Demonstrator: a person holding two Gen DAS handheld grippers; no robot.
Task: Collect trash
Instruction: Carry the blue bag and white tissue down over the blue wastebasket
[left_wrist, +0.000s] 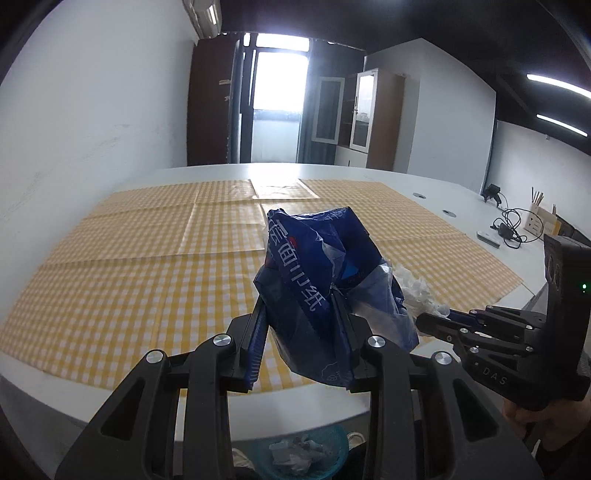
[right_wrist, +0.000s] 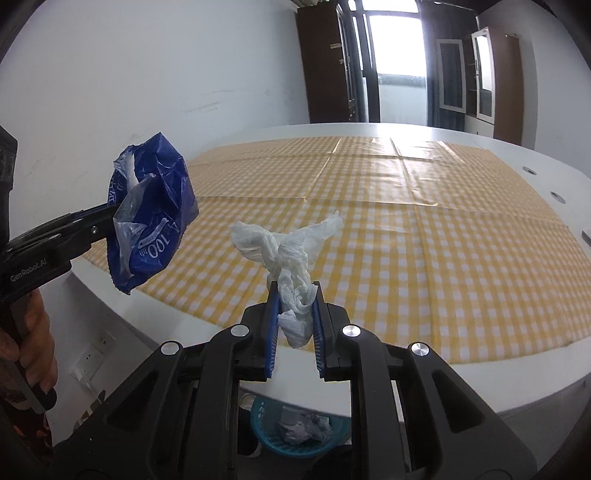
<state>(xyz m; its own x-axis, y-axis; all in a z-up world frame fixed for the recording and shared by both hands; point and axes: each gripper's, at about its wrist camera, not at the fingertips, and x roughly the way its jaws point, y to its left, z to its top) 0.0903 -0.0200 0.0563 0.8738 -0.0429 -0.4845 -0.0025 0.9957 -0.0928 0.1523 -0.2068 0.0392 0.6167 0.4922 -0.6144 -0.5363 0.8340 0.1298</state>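
A: Start on the left. How is that hand set?

B: The left gripper (left_wrist: 301, 314) points forward and somewhat down, out past the near rim of the white table (left_wrist: 332, 410). Its pads are clenched on a crumpled blue plastic wrapper (left_wrist: 314, 280), which stands up above the fingers, clear of the tabletop. In the right wrist view the same wrapper (right_wrist: 151, 210) hangs off the left gripper (right_wrist: 110, 214), with a hand (right_wrist: 26, 339) on the handle below.

A: And the right?

B: The right gripper (right_wrist: 295, 314) tilts down as well, grasping a wad of white tissue (right_wrist: 288, 251) between its blue pads; loose ends fan out above the fingertips. From the left wrist camera, it sits just right of the wrapper, fingers pointing in toward it (left_wrist: 436, 317).

A: What room is there around them?

B: Ahead, the yellow checked cloth (right_wrist: 424, 258) lies flat and bare. Its near edge sits just inside the table's rim. Below that rim, on the floor, is a teal basket (right_wrist: 266, 439) with crumpled paper in it. Far right on the table: cables (left_wrist: 511, 229) and a pencil holder (left_wrist: 539, 221), well apart from both grippers.
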